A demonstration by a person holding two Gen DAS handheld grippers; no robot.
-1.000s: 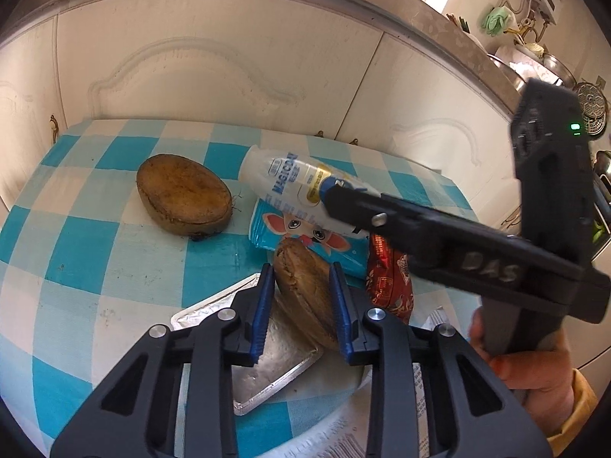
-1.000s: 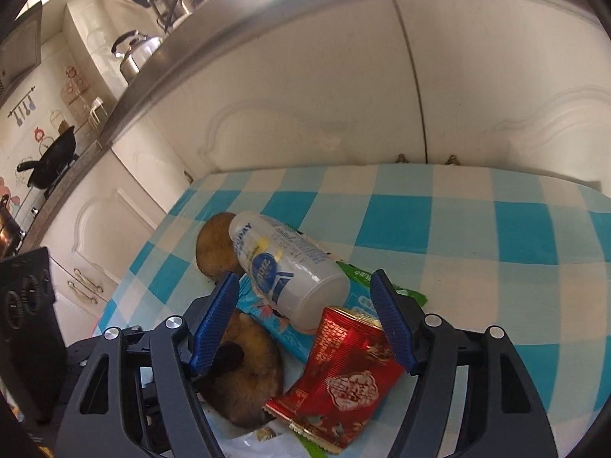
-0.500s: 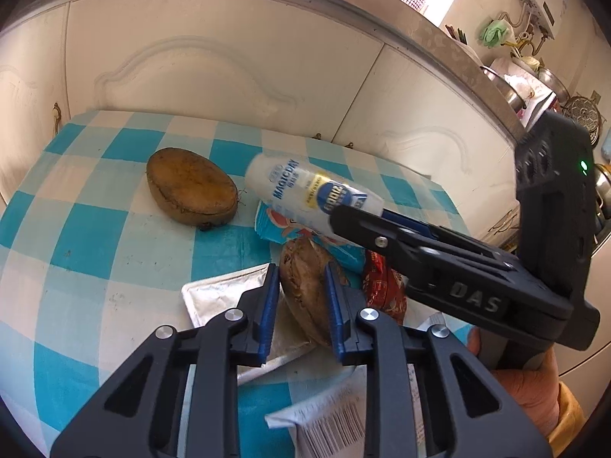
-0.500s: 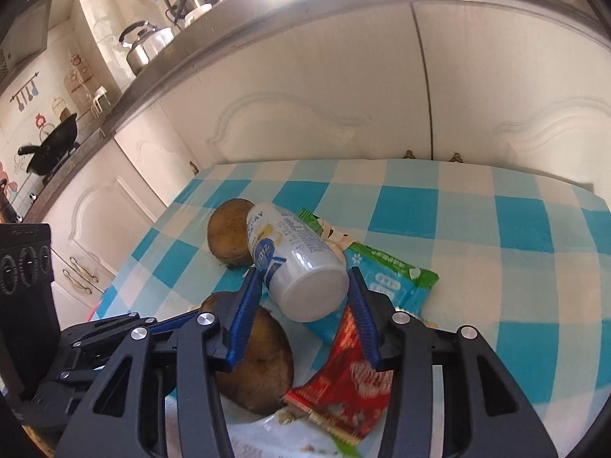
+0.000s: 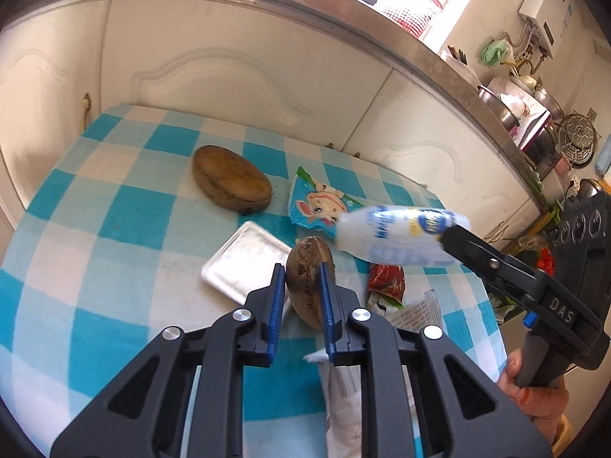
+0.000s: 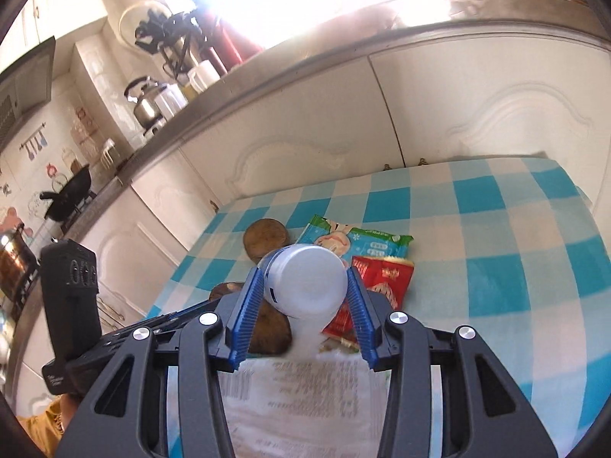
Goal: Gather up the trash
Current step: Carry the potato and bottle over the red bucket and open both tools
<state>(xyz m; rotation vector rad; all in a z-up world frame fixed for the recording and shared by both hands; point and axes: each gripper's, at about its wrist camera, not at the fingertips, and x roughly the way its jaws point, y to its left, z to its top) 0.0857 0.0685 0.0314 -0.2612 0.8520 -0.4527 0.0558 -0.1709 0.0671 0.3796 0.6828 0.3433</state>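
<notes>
My left gripper [image 5: 301, 278] is shut on a brown husk piece [image 5: 310, 274] and holds it above the checked tablecloth [image 5: 114, 229]. My right gripper [image 6: 305, 286] is shut on a white plastic bottle [image 6: 307, 286] with a blue label, lifted off the table; the bottle also shows in the left wrist view [image 5: 397, 234]. On the cloth lie a second brown husk half [image 5: 231, 179], a blue snack wrapper [image 5: 317, 206], a red wrapper [image 6: 383, 278], a foil tray [image 5: 244, 261] and a white printed bag [image 6: 298, 400].
White cabinet doors [image 5: 229, 61] under a steel counter stand right behind the table. The table's right edge [image 5: 492, 328] lies below my right gripper. A kettle [image 6: 147, 103] and a wok [image 6: 68, 194] are on the far counter.
Both grippers closed on their objects and rose: the left lifted the husk piece off the tray, the right lifted the bottle off the wrappers and pulled back.
</notes>
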